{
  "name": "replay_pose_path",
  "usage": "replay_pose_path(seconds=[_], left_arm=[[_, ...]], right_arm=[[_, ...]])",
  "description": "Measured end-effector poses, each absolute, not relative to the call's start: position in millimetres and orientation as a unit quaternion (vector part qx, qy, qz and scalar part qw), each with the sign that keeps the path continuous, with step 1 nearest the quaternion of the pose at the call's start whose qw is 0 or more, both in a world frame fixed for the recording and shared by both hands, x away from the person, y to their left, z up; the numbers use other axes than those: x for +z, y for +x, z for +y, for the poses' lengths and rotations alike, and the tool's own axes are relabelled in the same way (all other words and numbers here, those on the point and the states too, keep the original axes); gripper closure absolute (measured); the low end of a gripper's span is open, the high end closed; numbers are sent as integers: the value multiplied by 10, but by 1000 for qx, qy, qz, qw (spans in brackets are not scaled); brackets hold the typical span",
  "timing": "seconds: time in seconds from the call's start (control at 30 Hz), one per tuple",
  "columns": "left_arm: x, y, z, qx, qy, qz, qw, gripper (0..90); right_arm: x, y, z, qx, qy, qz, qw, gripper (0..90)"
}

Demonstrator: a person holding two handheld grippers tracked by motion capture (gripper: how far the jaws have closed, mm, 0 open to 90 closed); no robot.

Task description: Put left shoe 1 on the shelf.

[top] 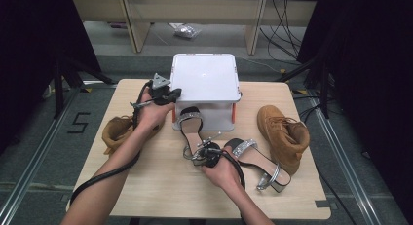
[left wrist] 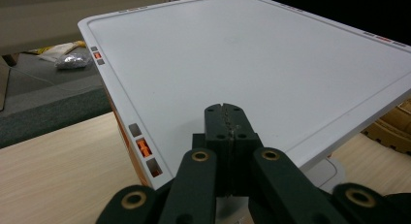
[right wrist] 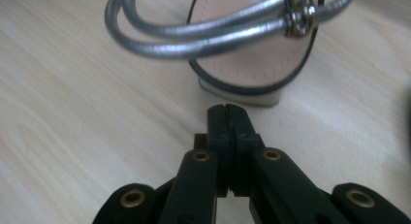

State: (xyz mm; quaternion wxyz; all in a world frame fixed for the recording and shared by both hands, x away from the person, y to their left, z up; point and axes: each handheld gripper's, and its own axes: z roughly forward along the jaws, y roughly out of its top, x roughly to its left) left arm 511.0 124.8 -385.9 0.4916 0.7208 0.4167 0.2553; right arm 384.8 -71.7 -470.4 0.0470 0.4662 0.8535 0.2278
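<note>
White lidded box (top: 204,84) at worktop's far edge, lid on, contents hidden. Left gripper (left wrist: 226,118) clenched, empty, over lid's near corner. Right gripper (right wrist: 227,118) clenched, empty, just short of sandal (right wrist: 242,49) heel.

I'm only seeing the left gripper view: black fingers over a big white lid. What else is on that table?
Observer: Shoes. A tan boot lies to the right of the white box, and another tan boot lies to its left.
Operator: Anything else?
Observer: Two silver-strapped sandals in front of the box, one near it, one farther right.
Operator: What's the other hand doing?
Observer: The right gripper has its fingers shut on nothing, just short of the heel end of the nearer sandal.
Operator: And mine?
Observer: From above, the left gripper sits at the lid's left front corner.
</note>
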Motion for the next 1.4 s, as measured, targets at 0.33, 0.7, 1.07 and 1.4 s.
replay_pose_path(seconds=[0.33,0.7,1.07,1.4], left_arm=[[-3861,5109,1244,256,721,415,492,897],[-3858,5111,1244,256,723,414,491,897],[-3861,5112,1244,256,723,413,492,897],[-3861,5115,1250,256,724,410,492,898]], right_arm=[[-4730,3865,-713,251,479,840,43,900],[-4658,3990,-659,283,478,829,65,900],[-4627,4113,-579,296,477,824,77,900],[-4621,4289,-489,313,494,805,95,900]])
